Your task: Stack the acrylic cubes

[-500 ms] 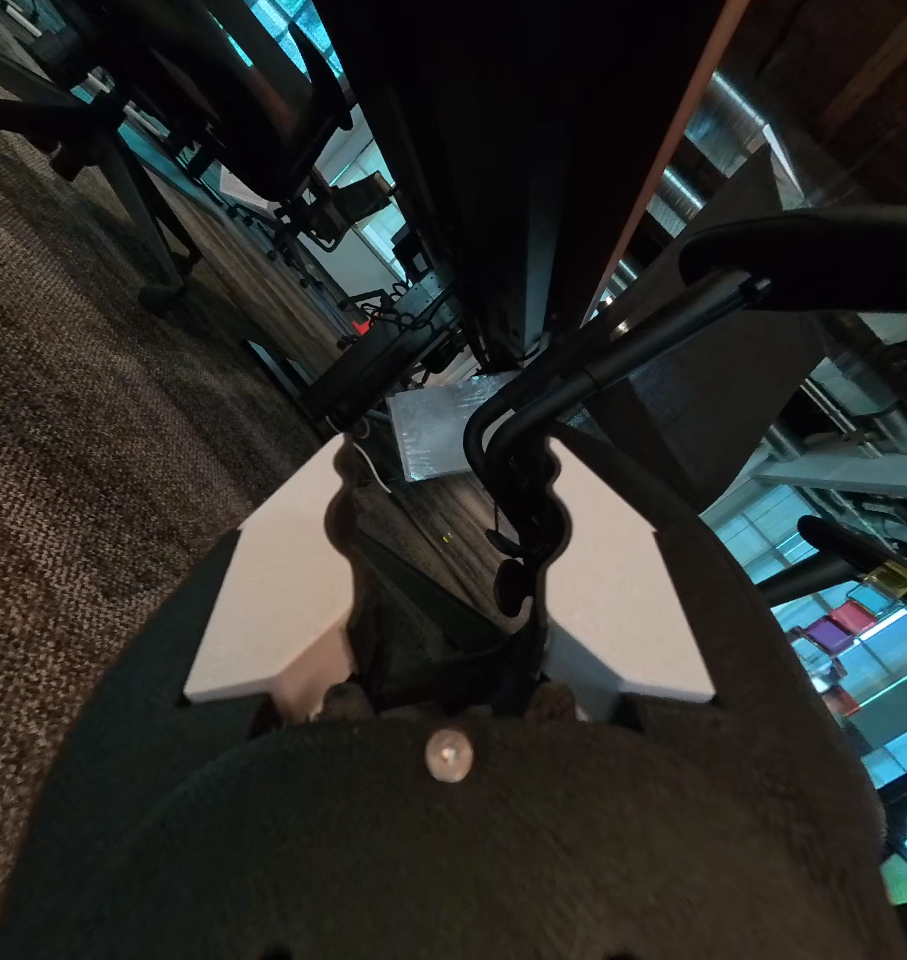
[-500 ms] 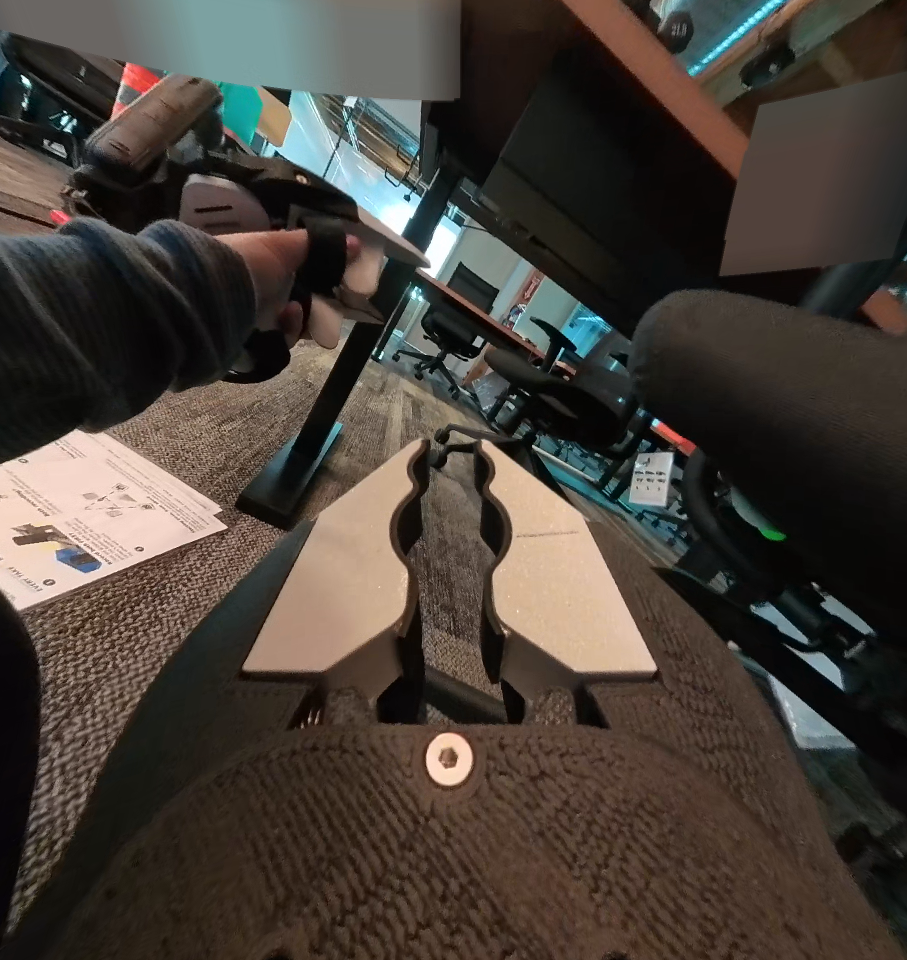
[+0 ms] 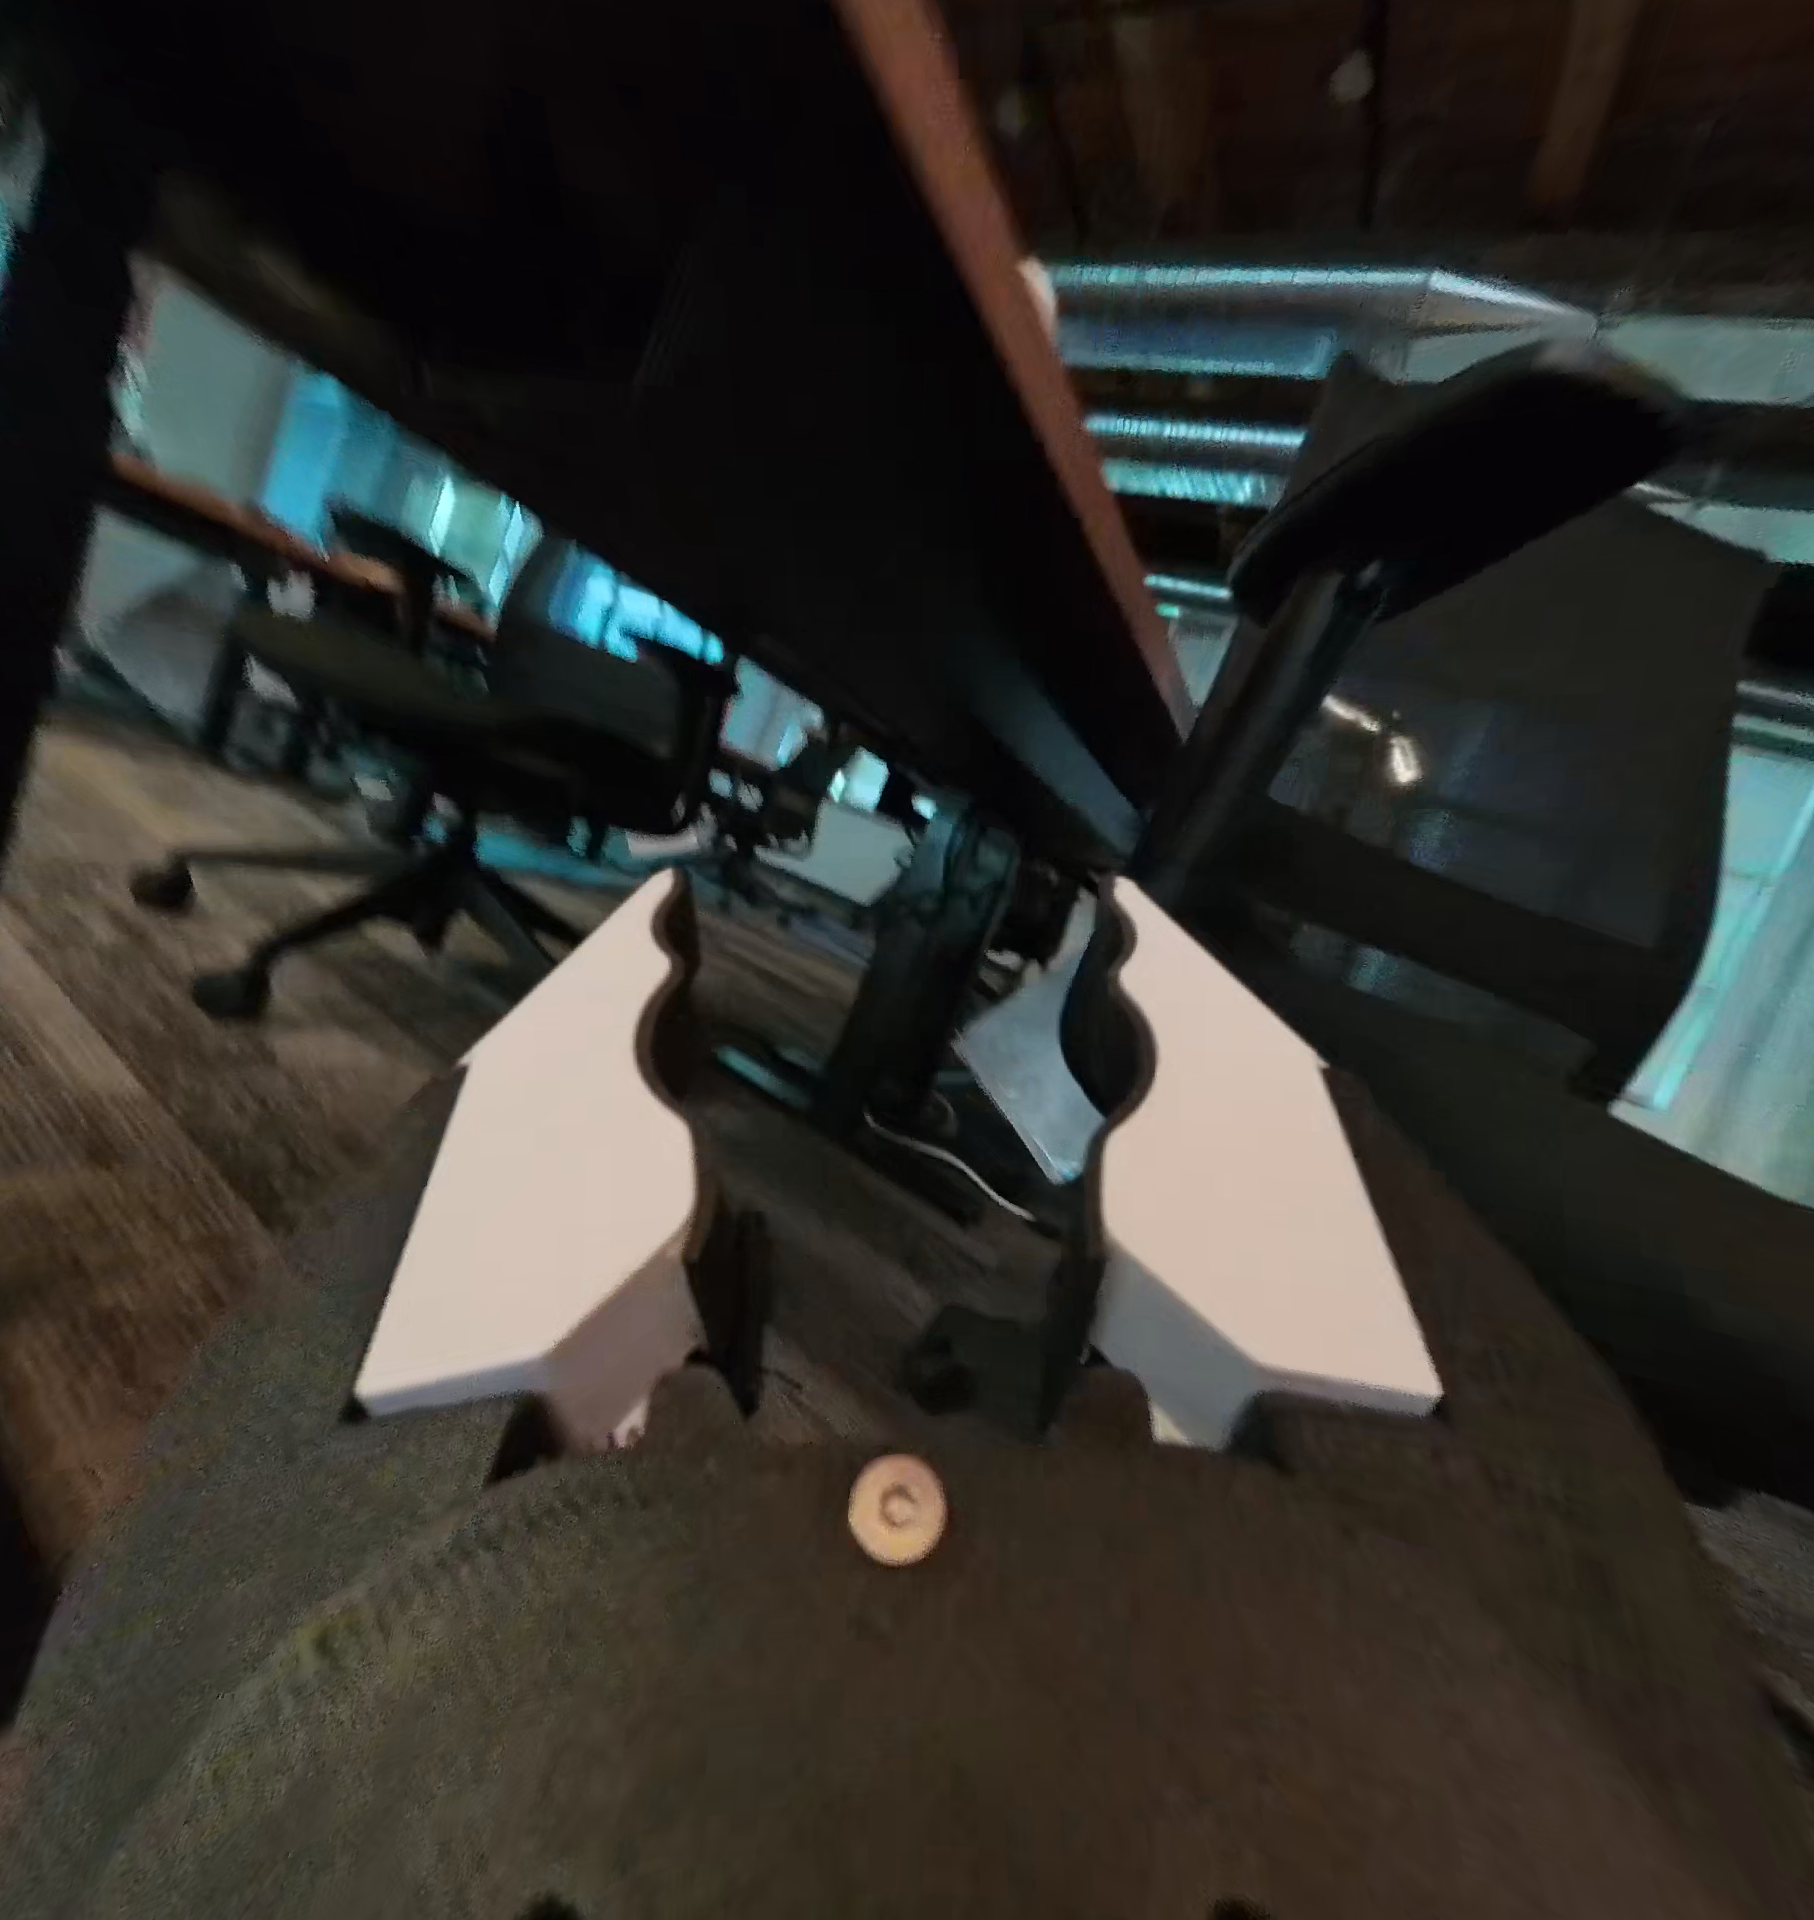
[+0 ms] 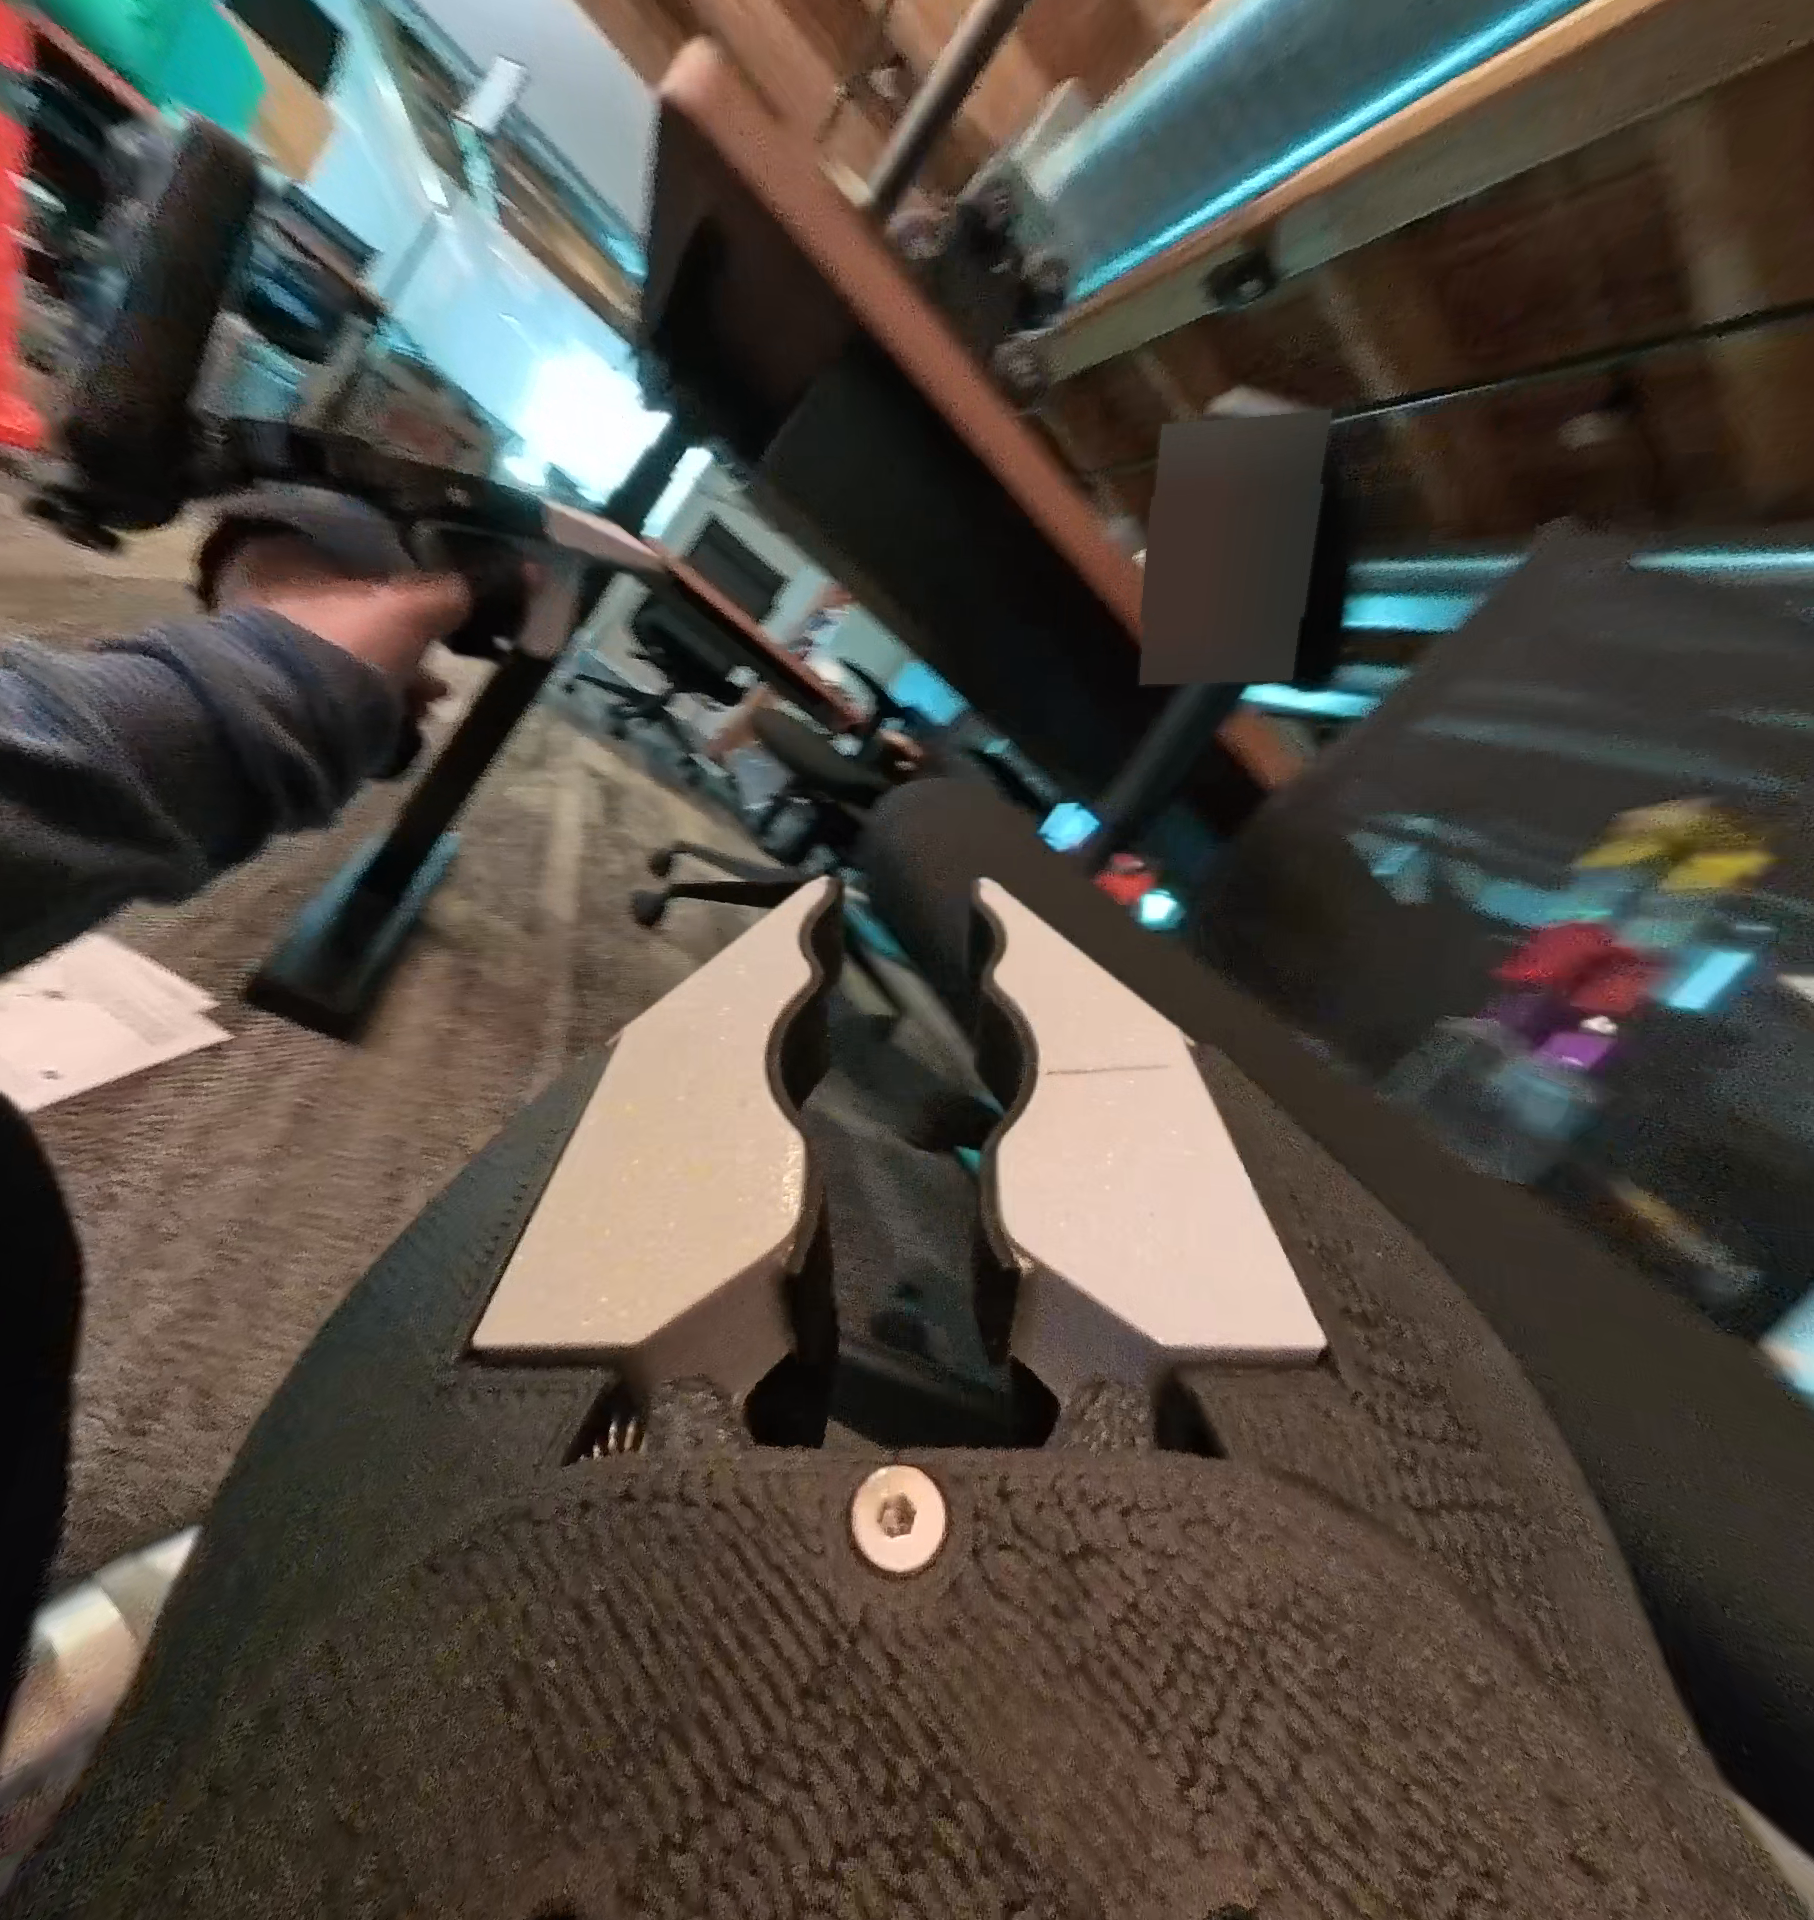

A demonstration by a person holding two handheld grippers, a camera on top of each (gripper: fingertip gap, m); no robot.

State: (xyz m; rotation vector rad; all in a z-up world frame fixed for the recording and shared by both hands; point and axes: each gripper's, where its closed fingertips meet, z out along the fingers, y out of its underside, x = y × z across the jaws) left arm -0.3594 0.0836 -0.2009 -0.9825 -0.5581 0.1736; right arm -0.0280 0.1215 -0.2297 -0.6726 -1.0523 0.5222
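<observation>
My left gripper [image 3: 892, 883] is open wide and nothing lies between its white fingers [image 3: 560, 1122]. It hangs low over the carpet under a wood-edged desk [image 3: 986, 332], with a black desk leg [image 3: 898, 997] seen far off through the gap. A black chair armrest [image 3: 1454, 468] stands up to the right. My right gripper [image 4: 905, 883] is open with a narrow gap and holds nothing. A black padded chair part [image 4: 918, 831] shows just beyond its tips. The left gripper [image 4: 513, 597] also shows in the right wrist view, held by a hand [image 4: 363, 623].
Grey carpet [image 4: 259, 1195] covers the floor. A printed paper sheet [image 4: 82, 1023] lies on it at the left. A black desk leg with a foot [image 4: 404, 852] stands nearby. Wheeled office chairs [image 3: 570, 717] stand farther back. A dark mesh chair back [image 4: 1505, 779] fills the right. The grippers' ends are close to 35 cm from one another.
Both views have swung and are blurred. The black chair tube that stood between my left fingers is no longer there. My right fingers have spread slightly.
</observation>
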